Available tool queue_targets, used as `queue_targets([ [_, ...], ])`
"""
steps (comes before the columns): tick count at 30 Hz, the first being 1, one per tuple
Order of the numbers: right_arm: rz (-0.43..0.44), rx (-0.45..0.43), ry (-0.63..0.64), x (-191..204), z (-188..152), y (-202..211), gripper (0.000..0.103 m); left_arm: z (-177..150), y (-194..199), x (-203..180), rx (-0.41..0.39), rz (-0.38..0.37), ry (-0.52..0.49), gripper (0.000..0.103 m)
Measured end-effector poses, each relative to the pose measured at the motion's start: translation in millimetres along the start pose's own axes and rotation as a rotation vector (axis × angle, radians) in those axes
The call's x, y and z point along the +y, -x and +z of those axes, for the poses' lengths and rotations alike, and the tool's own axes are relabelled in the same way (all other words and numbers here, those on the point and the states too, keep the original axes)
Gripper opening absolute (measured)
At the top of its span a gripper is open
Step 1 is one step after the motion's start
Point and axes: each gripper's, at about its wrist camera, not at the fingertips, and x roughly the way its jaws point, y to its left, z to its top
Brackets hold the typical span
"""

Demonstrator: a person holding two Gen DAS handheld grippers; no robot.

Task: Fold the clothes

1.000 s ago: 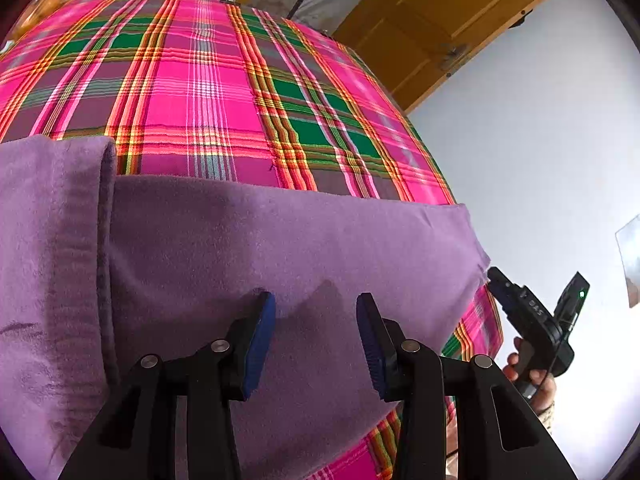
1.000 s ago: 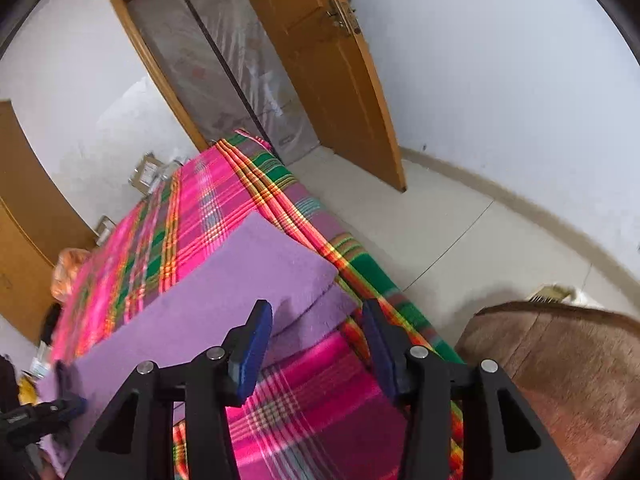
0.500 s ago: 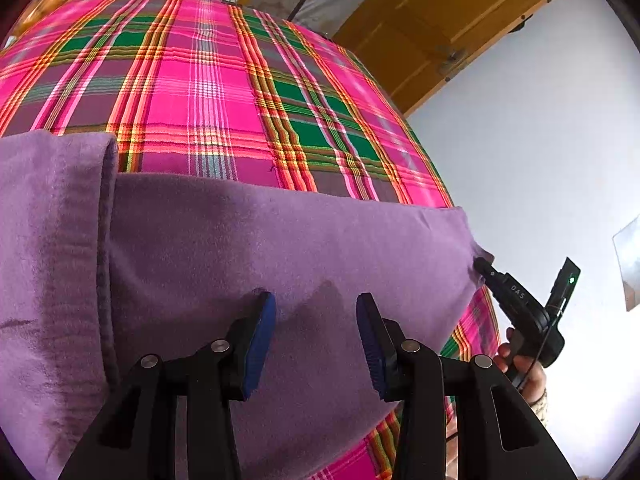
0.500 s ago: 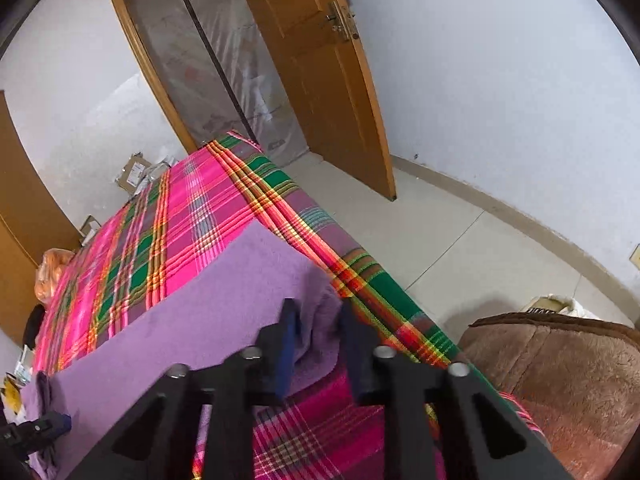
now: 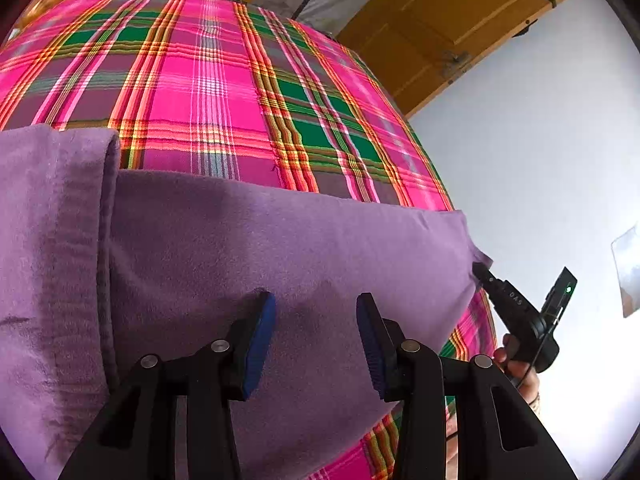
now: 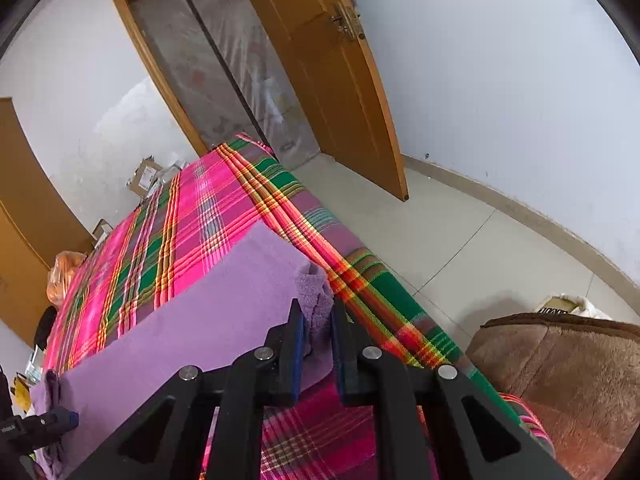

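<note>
Purple garment [image 6: 208, 320] corner pinched in R gripper [image 6: 317, 322], L gripper [image 5: 316, 312] open above it

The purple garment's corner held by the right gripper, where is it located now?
In the right wrist view the corner sits pinched inside the right gripper, at the plaid bedsheet's right edge, near the floor.

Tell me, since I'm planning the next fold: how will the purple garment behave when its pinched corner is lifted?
The purple garment is probably floppy: its corner bunches in the right gripper. Its fuzzy surface probably grips the plaid cover, so it should drag, not slide.
</note>
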Motion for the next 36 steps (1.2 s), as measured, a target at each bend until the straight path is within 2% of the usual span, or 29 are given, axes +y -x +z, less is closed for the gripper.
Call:
queue_targets([
  [10,0.078,-0.072,0.097,31,7,27,0.013,-2,6,0,0.002,0.0,0.026,0.044],
  [17,0.152,-0.11,0.21,72,4,49,0.013,-4,13,0,-0.004,-0.021,0.034,0.044],
  [36,0.354,-0.082,0.417,171,-32,72,0.013,-12,40,-5,-0.046,-0.089,0.016,0.044],
])
